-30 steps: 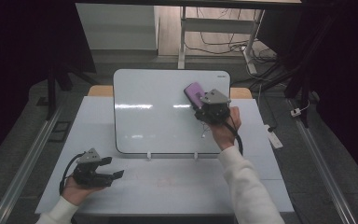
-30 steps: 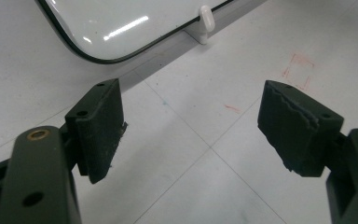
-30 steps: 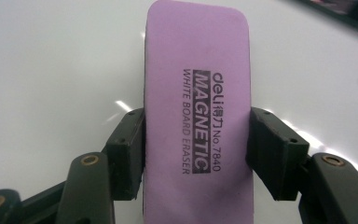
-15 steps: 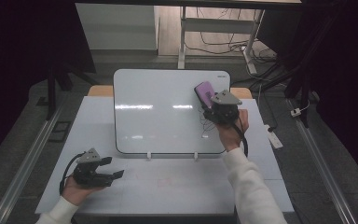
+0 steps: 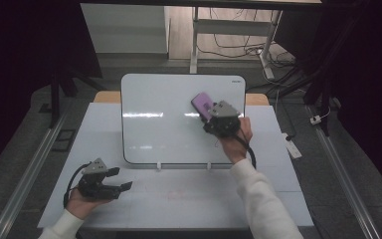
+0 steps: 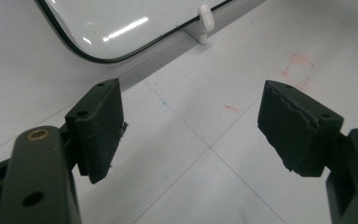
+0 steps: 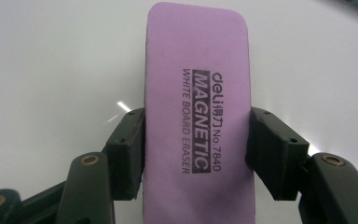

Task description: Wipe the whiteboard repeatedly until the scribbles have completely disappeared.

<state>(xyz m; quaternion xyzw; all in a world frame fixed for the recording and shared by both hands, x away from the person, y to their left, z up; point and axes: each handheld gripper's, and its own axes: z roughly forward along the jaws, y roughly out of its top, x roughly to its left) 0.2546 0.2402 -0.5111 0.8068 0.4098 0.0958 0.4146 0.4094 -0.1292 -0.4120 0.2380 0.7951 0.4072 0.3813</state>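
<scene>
- White table (image 5: 179, 199) under dim light, with dark surroundings where little can be made out beyond cables on the floor
- Lower end of the purple eraser (image 7: 198, 116) is cut off at the frame edge in the right gripper view
- Right gripper (image 5: 215, 115) is held out over the upper right part of the whiteboard (image 5: 164, 124), forearm reaching in from below
- Eraser (image 5: 202, 103) is clamped by its long sides between the half-closed jaws, lying against the board
- Left gripper (image 5: 117, 180) is rested low at the table's near left corner, jaws apart and nothing between them, near the board's rounded corner (image 6: 88, 51)
</scene>
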